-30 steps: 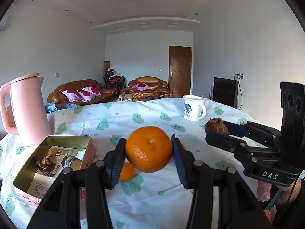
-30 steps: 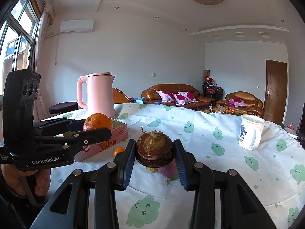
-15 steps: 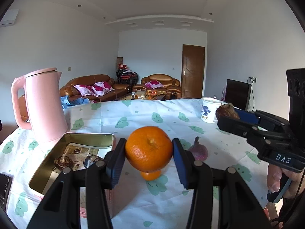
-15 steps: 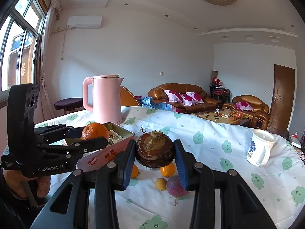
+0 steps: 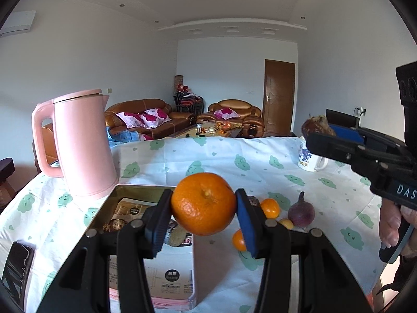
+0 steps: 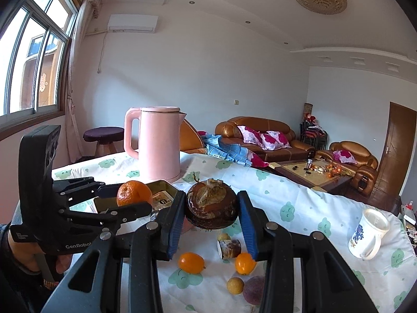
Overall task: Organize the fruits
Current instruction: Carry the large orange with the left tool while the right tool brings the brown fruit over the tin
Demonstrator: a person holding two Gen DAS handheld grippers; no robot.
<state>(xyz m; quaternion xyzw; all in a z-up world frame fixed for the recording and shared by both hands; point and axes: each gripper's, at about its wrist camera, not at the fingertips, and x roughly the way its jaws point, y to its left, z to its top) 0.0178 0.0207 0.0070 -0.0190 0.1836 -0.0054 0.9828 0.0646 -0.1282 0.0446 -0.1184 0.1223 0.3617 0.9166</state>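
My left gripper is shut on a mandarin orange and holds it above the near right corner of an open metal tin. My right gripper is shut on a dark brown round fruit held above the table. The left gripper with its orange shows at the left of the right wrist view, over the tin. Small oranges, a yellow fruit and a purple fruit lie loose on the tablecloth.
A pink kettle stands behind the tin. A white mug stands at the far right. A phone lies at the table's left edge. The tin holds packets and a brown fruit. A small brown roll lies among the fruits.
Both grippers have risen and swung left with their fruits still held. The left gripper has moved from beside the tin to over its corner; more loose fruits have come into view.
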